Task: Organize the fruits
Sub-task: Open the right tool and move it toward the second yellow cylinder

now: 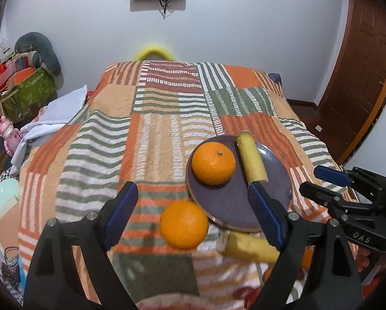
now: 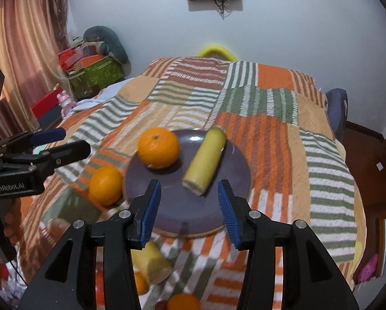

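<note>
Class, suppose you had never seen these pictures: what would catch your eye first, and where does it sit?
A bright orange and a pale banana piece lie apart on a dark plate. Another orange rests on the striped blanket against the plate's left edge. Both grippers, left and right, hover nearby, jaws open.
</note>
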`<state>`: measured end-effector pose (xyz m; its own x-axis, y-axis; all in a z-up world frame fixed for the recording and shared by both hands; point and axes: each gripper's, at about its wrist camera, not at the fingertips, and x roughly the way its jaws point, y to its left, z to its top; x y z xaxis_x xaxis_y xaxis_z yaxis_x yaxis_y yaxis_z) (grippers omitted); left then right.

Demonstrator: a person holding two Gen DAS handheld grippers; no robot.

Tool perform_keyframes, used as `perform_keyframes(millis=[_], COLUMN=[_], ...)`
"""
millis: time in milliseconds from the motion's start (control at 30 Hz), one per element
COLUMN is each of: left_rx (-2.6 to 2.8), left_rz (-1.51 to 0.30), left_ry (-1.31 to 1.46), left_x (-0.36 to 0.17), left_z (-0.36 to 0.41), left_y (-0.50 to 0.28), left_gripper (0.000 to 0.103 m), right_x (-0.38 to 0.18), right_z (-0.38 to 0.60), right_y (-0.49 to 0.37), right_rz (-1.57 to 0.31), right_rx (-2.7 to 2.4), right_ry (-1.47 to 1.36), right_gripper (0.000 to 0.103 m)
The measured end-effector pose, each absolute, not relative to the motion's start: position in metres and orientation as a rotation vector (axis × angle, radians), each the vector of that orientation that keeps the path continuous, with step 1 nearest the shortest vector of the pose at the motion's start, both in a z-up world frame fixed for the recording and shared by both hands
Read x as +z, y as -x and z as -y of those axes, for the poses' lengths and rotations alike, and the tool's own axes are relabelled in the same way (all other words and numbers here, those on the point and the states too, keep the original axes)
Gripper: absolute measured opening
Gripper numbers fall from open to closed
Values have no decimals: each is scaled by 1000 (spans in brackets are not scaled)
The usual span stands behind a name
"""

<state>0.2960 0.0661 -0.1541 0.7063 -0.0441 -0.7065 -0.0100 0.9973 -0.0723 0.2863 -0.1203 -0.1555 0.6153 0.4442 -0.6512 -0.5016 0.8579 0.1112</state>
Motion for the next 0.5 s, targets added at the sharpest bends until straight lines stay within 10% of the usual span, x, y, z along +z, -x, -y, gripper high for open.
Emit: perform_keyframes(millis=[500], left_rx=[-6], left_rz=[-884], left_ry=[82], left_x=[-196], left_z=[-96], left_y=[-240], left_gripper=[87], right_x=[-207], right_z=[76], right_y=[-260], right_rz=[-878], right_rx=[607], right_ry=[154], right_gripper=[45])
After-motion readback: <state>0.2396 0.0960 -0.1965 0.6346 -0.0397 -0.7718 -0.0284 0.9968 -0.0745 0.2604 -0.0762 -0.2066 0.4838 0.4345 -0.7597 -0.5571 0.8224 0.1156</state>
